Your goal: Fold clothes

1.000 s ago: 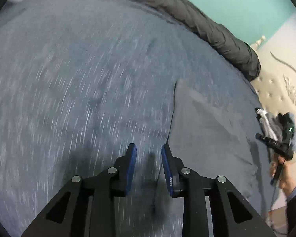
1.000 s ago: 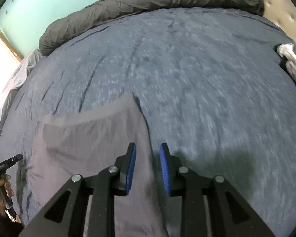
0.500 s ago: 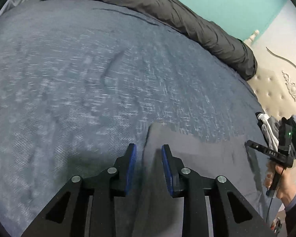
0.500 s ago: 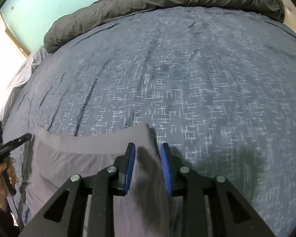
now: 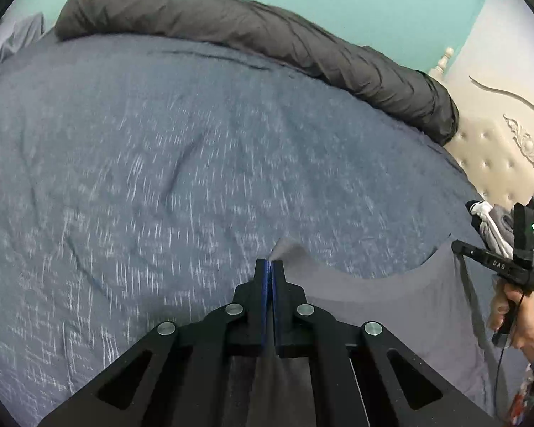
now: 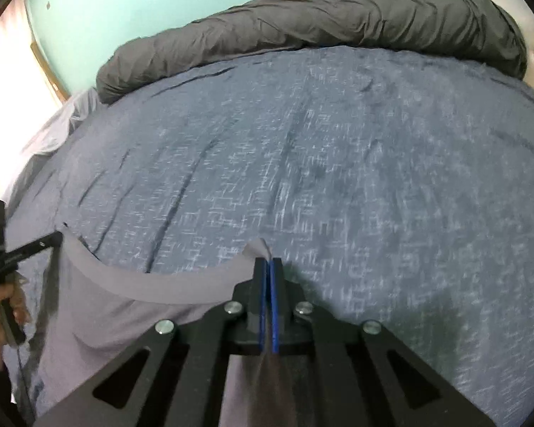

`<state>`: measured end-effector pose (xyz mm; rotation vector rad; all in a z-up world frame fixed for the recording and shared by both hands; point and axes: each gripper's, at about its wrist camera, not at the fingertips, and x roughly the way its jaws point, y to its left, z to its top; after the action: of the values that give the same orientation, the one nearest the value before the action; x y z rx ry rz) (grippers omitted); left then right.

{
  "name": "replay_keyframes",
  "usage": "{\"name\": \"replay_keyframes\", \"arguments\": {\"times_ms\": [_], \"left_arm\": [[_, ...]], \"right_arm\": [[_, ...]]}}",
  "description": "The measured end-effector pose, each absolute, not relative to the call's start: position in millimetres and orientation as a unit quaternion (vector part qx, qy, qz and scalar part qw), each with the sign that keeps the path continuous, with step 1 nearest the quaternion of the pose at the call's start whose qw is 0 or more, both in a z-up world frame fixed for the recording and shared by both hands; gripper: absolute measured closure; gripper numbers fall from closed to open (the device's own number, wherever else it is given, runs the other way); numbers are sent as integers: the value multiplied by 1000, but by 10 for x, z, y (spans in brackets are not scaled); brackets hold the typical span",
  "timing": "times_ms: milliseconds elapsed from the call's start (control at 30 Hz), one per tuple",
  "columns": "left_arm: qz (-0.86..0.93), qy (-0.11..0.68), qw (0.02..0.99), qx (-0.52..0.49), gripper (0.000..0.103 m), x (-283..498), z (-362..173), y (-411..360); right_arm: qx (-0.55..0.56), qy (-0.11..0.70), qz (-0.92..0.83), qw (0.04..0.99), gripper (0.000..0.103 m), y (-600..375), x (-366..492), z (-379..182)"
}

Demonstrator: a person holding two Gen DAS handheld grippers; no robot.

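Note:
A grey garment [image 5: 391, 306] hangs stretched between my two grippers above the blue bedspread [image 5: 160, 178]. My left gripper [image 5: 269, 263] is shut on its left top corner, a tip of cloth poking out past the blue pads. My right gripper [image 6: 268, 261] is shut on the right top corner of the garment [image 6: 131, 306]. The top edge sags in a curve between them. In the left wrist view the right gripper [image 5: 457, 247] shows at the far right; in the right wrist view the left gripper [image 6: 58, 239] shows at the far left.
A rolled dark grey duvet [image 5: 267, 39] lies along the far edge of the bed, against a teal wall. A cream tufted headboard [image 5: 495, 163] stands at the right. A small heap of clothes [image 5: 491, 220] lies near the headboard.
Both grippers have closed on the garment's top corners and lifted it off the bed; it now hangs between them. The views have tilted up towards the far wall.

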<state>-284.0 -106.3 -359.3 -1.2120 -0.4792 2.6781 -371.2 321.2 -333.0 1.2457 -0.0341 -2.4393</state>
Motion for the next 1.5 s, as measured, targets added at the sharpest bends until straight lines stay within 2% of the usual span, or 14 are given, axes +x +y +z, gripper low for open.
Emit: {"name": "replay_keyframes", "arguments": {"times_ms": [233,300,333,367,433,500,767,800,867,1000,1200,1400,1467,1500], "left_arm": [[884,-174,74,-427,101,-2933,-3769,-1037],[881,-177,72,-432,95,-2909,-3788,-1054],[880,-179,71,-435,84,-2897,-3798,-1062],[878,-180,70,-437,64,-2885,-3808,-1070],[882,-180,63,-431,46,-2773,-3726,-1123],[884,-180,50,-428,46,-2621,-3626,-1188],[875,-212,24,-435,46,-1926,-3531,-1409],[873,-211,23,-440,46,-1857,-3565,-1372],[868,-210,19,-450,46,-1681,-3637,-1317],[859,-226,14,-459,46,-1400,-3766,-1324],[859,-224,11,-460,47,-1274,-3862,-1253],[853,-217,20,-474,62,-1208,-3944,-1166],[855,-213,24,-473,71,-1225,-3928,-1121],[855,-212,25,-473,80,-1236,-3920,-1104]], "right_arm": [[470,2,-865,174,101,3200,-3807,-3498],[483,2,-861,160,101,3185,-3825,-3561],[488,3,-861,148,98,3182,-3829,-3583],[484,10,-866,125,91,3185,-3813,-3565],[462,9,-881,105,80,3222,-3725,-3447],[451,-28,-886,104,74,3299,-3597,-3333],[416,-154,-884,150,73,3370,-2645,-3018],[417,-162,-881,153,71,3359,-2536,-3027],[419,-176,-876,159,59,3313,-2315,-3052],[423,-191,-870,166,59,3255,-1895,-3106],[415,-216,-865,183,52,3309,-1519,-3158],[410,-203,-870,185,47,3381,-1401,-3249],[415,-204,-868,183,47,3412,-1413,-3304],[415,-208,-867,179,47,3440,-1417,-3326]]}}
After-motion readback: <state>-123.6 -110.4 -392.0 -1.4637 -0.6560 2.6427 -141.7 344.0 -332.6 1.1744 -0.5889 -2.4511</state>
